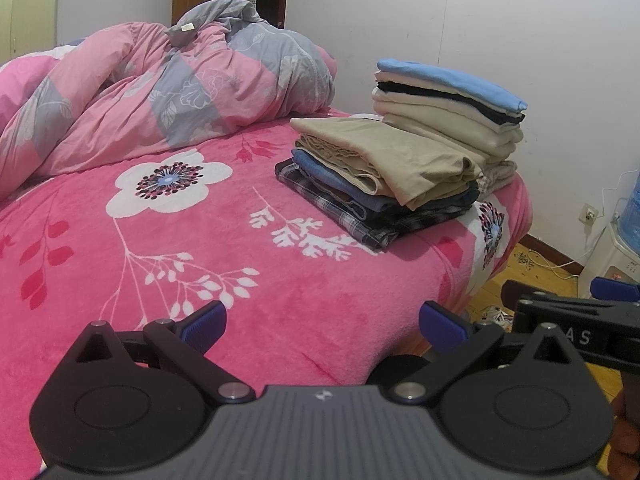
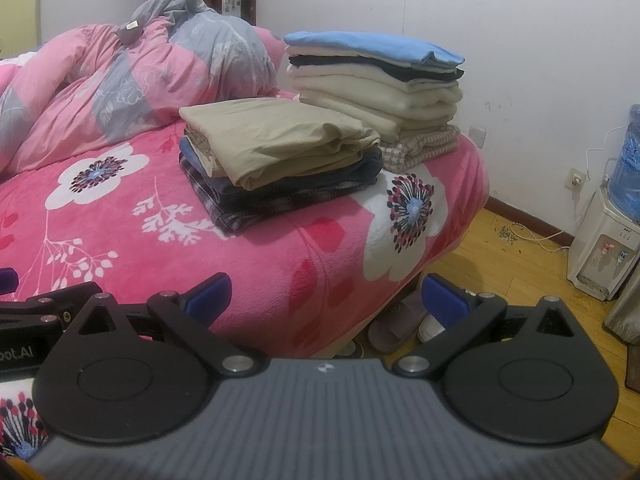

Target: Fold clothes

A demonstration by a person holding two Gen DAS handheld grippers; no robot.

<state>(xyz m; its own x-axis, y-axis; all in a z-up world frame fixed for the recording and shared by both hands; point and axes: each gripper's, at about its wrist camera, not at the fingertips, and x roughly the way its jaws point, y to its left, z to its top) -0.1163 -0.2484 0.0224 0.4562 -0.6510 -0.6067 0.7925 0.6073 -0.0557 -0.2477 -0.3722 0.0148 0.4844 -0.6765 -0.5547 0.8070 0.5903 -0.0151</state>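
Bedroom, mid-chore: both claws hang wide open and empty over the near edge of a bed (image 1: 132, 216) spread w/ a pink floral blanket, nothing pinched between the blue pads of either. The left claw (image 1: 322, 326) faces the bed's far corner; the right claw (image 2: 326, 300) sits just beside it, over the bed edge and the wood floor. The clothes are well apart from both: a low pile (image 2: 276, 160) topped by a tan garment over denim and plaid, and touching it on the wall side a taller stack (image 2: 376, 84) of cream pieces, one dark layer and a blue top. Both look neatly folded. A rumpled pink-and-grey duvet (image 1: 160, 96) lies heaped at the bed's far side.

Judgement: the folding looks done or paused between garments, as no loose item lies in reach. Next move prob. calls for finding an unfolded piece, if any, and laying it flat on the open blanket area.

Legible writing: "A S" on the right claw's body in the left view, "oot.AI" on the left claw's body in the right view. Water dispenser (image 2: 604, 248) stands by the wall; its bottle label is too blurred to read
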